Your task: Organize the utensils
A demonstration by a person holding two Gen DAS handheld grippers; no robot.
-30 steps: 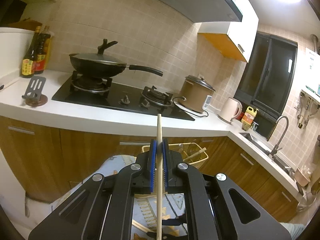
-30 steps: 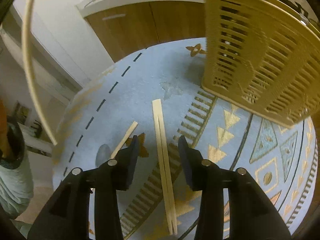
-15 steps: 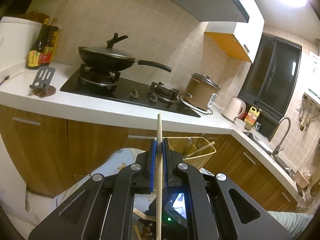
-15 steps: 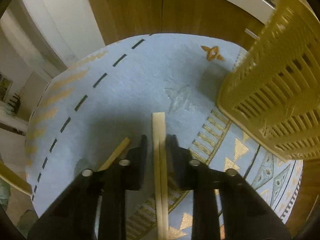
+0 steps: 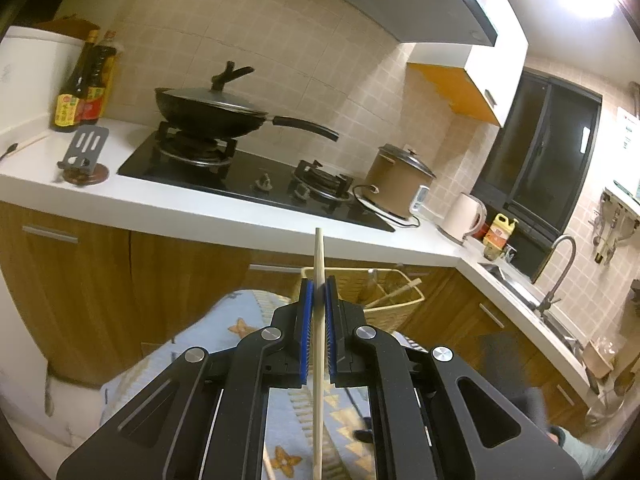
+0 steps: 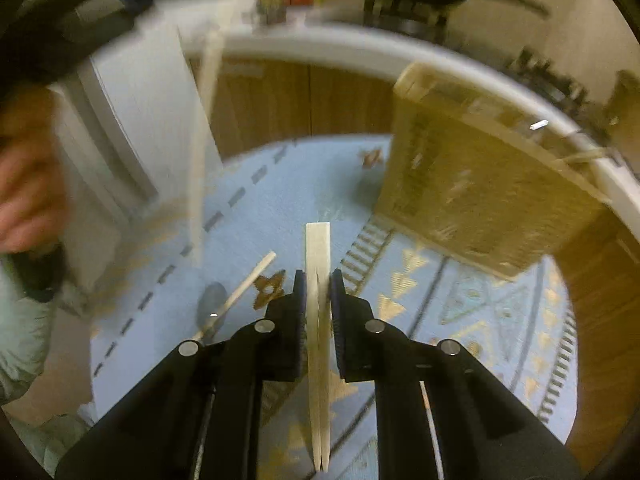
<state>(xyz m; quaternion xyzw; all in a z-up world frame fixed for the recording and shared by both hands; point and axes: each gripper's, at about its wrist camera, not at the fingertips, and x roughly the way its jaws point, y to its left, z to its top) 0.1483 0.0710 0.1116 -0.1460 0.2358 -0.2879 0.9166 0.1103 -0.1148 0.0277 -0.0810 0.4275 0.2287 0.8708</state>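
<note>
My left gripper (image 5: 316, 286) is shut on a single wooden chopstick (image 5: 319, 264) that stands upright between its blue pads, held in the air in front of the kitchen counter. Beyond it the yellow slatted basket (image 5: 394, 304) holds several utensils. My right gripper (image 6: 318, 276) is shut on a pair of wooden chopsticks (image 6: 318, 248) and holds them above the blue patterned rug (image 6: 256, 200). The basket (image 6: 480, 184) is ahead and to the right. The left hand's chopstick (image 6: 200, 152) shows blurred at the left. A spoon with a wooden handle (image 6: 236, 296) lies on the rug, left of my right gripper.
A white counter (image 5: 168, 208) carries a black wok (image 5: 208, 112) on the stove, sauce bottles (image 5: 84, 84), a rice cooker (image 5: 400, 180) and a kettle (image 5: 464, 216). Wooden cabinet doors (image 5: 120, 280) run below. A sink and tap (image 5: 560, 276) are at the right.
My right gripper closed on the chopstick pair and lifted it off the rug, tilting up toward the basket. My left gripper with its chopstick drifted a little, the view shifting right.
</note>
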